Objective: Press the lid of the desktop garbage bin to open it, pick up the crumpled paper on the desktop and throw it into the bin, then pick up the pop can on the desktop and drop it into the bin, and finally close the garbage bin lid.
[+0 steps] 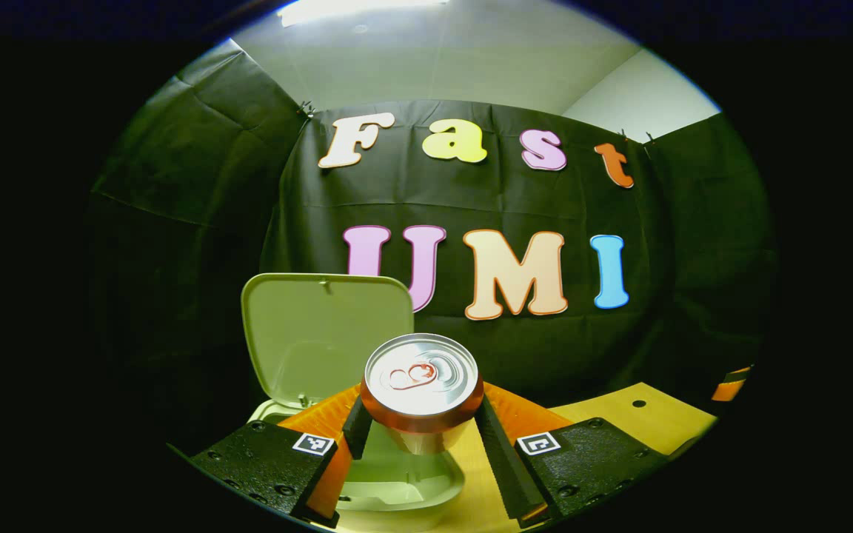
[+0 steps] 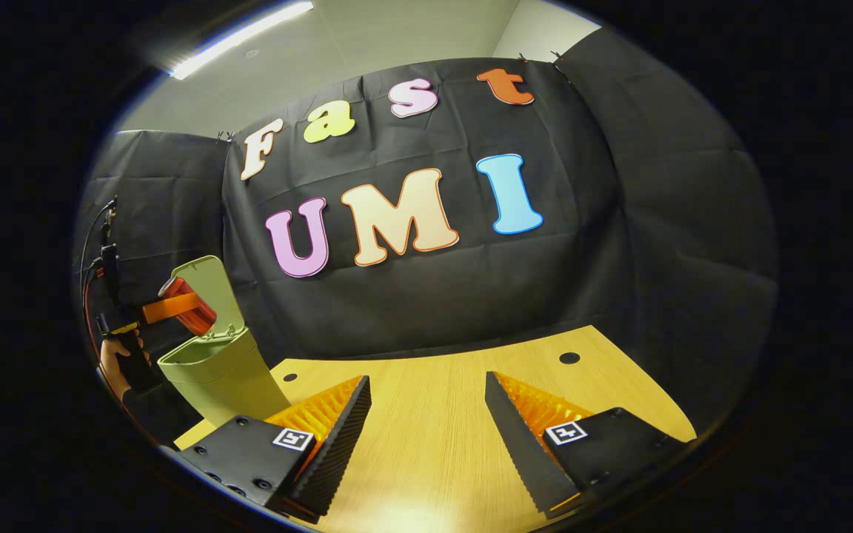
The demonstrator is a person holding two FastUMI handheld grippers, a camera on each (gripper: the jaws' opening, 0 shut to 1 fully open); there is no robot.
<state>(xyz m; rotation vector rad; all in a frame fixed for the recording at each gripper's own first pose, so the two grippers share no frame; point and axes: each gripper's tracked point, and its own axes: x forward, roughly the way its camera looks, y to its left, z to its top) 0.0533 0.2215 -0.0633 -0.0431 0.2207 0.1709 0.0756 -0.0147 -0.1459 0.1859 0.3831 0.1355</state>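
Aloft, the left gripper (image 1: pixel 420 429) clamps a shiny red aluminium pop can (image 1: pixel 421 389) above the pale green plastic bin (image 2: pixel 221 374), its lid (image 1: pixel 323 337) upright; the right gripper (image 2: pixel 426 437) gapes nearby over the woodgrain desktop (image 2: pixel 426 414).

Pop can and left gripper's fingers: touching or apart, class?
Touching. The left gripper view shows both fingers pressed against the sides of the pop can, holding it above the open bin.

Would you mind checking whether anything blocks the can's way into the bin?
Nothing visible does. The left claw holds the can above the bin, whose lid stands open behind it.
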